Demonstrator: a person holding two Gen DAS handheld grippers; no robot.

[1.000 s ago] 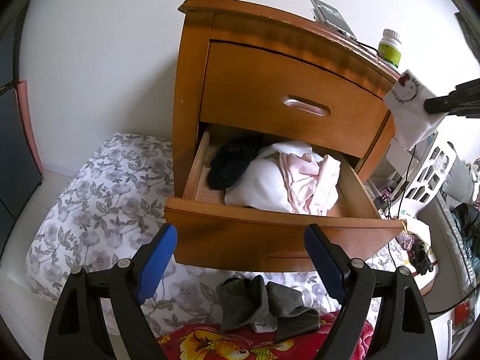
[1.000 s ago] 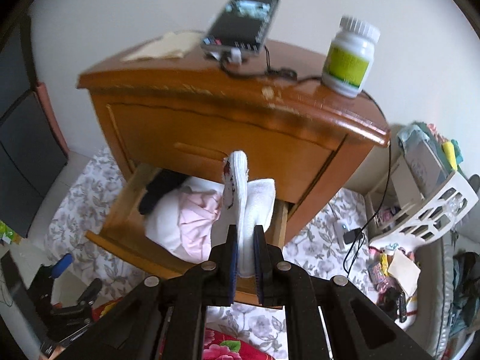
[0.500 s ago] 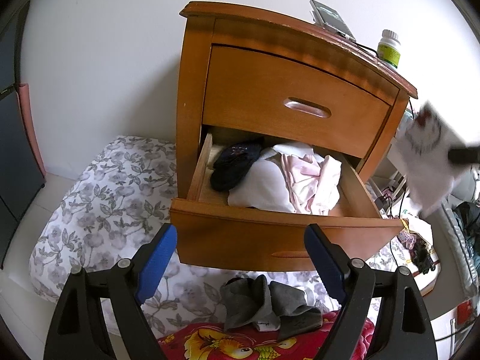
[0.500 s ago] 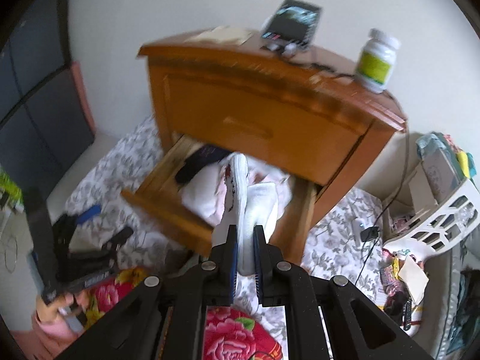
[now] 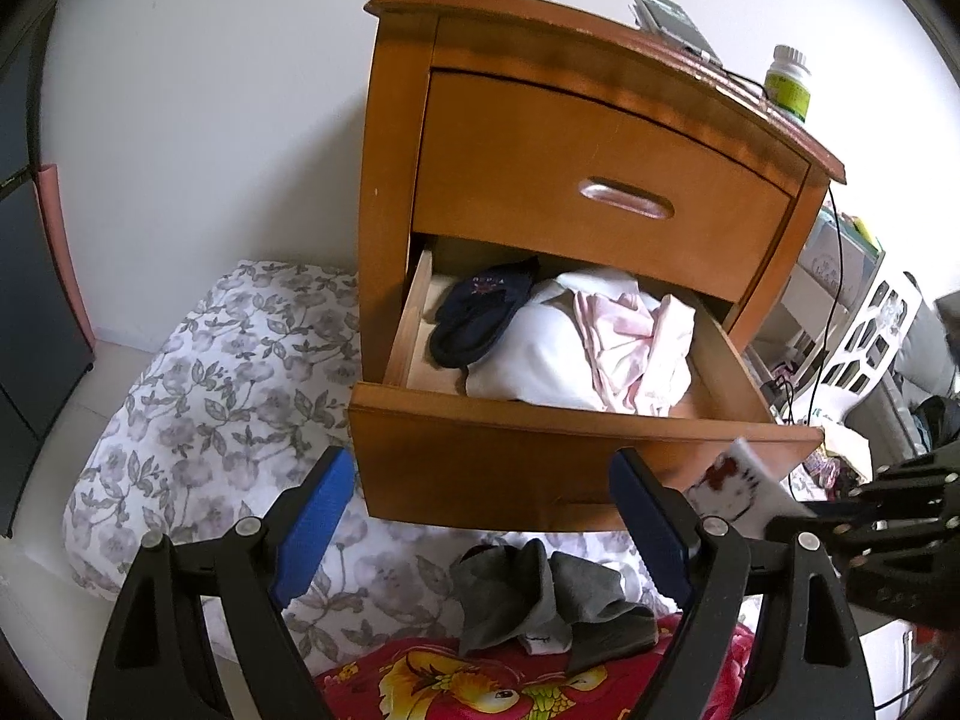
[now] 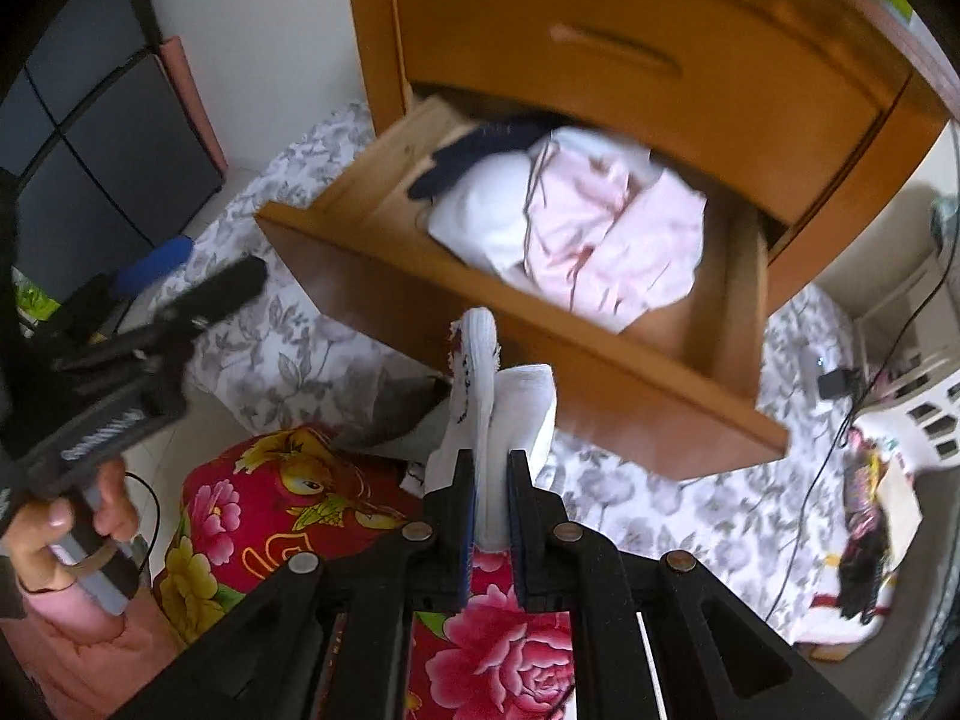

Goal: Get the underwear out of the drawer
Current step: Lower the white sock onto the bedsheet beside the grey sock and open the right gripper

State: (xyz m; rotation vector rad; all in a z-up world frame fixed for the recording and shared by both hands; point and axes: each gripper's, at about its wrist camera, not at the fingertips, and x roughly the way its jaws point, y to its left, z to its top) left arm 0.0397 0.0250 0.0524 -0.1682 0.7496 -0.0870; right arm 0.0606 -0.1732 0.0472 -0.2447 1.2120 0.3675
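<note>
White printed underwear (image 6: 474,396): pinched between the closed right gripper (image 6: 491,495), clear of the open drawer (image 6: 522,360) and seemingly bound for the grey pile (image 5: 540,600) below; left gripper (image 5: 480,534) wide open, empty, ready.

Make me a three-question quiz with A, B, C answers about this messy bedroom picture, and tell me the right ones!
1. Where is the dark blue garment?
A. left in the open drawer
B. atop the nightstand
C. on the red cushion

2. What colour is the bottle label?
A. blue
B. green
C. orange

3. The right gripper is
A. wide open
B. empty
C. shut on white underwear

Answers: A, it lies at the drawer's left end. B, green label under a white cap. C, white cloth is pinched between its pads.
</note>
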